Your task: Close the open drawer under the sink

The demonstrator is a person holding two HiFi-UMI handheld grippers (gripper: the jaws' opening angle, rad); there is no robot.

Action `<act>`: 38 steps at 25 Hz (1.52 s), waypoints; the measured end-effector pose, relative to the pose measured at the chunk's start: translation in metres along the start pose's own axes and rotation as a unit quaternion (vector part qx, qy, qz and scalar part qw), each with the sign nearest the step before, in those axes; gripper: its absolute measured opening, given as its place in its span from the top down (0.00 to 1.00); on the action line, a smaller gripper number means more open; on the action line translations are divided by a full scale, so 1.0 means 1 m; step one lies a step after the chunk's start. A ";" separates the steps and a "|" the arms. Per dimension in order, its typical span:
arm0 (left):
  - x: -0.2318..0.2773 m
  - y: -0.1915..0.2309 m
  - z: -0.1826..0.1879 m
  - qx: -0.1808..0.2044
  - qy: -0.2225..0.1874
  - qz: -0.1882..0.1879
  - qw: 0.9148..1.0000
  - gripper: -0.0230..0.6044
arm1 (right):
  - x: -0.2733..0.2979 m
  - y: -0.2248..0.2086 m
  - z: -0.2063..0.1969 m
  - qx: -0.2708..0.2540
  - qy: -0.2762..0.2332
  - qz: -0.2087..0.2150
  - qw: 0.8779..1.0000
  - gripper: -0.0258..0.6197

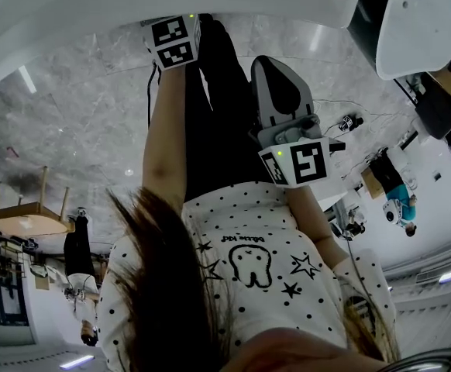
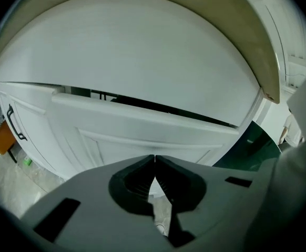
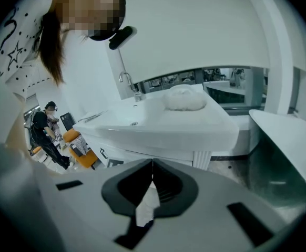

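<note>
Drawer (image 2: pixel 142 122) under sink (image 3: pixel 195 131) ajar, dark gap along top. I see left tool (image 2: pixel 154 157) shut, empty, nr drawer front; right tool (image 3: pixel 152 163) shut, empty.

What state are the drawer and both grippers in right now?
drawer: partly open, dark gap above its front
left gripper: fingers shut, nothing between them
right gripper: fingers shut, nothing between them
</note>
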State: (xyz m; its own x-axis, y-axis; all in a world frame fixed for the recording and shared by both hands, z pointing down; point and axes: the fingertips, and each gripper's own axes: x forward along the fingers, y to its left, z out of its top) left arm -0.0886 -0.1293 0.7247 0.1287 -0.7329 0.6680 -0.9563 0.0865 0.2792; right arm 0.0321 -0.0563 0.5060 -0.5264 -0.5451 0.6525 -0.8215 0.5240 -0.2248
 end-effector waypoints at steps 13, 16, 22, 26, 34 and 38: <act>-0.090 -0.007 0.081 0.005 -0.009 0.005 1.000 0.96 | -0.050 0.027 0.075 -0.015 -0.034 0.016 0.999 0.94; -0.109 -0.012 0.100 -0.005 -0.018 -0.002 1.000 0.96 | -0.056 0.035 0.086 -0.019 -0.042 0.023 0.999 0.94; -0.150 -0.021 0.132 0.003 -0.038 -0.012 0.999 0.96 | -0.064 0.043 0.106 -0.024 -0.065 0.029 0.997 0.94; -0.170 -0.028 0.143 0.008 -0.032 -0.021 0.999 0.96 | -0.070 0.046 0.121 -0.024 -0.081 0.028 0.996 0.94; -0.200 -0.043 0.171 0.035 -0.049 -0.028 0.998 0.96 | -0.085 0.048 0.146 -0.039 -0.108 0.033 0.993 0.94; -0.210 -0.052 0.188 0.049 -0.068 -0.030 0.996 0.96 | -0.090 0.047 0.155 -0.059 -0.122 0.040 0.990 0.94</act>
State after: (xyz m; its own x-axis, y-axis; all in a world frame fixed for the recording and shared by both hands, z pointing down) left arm -0.1157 -0.1063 0.4401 0.1558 -0.8203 0.5503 -0.9699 -0.0214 0.2426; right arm 0.0069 -0.0840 0.3242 -0.6377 -0.6332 0.4386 -0.7515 0.6363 -0.1740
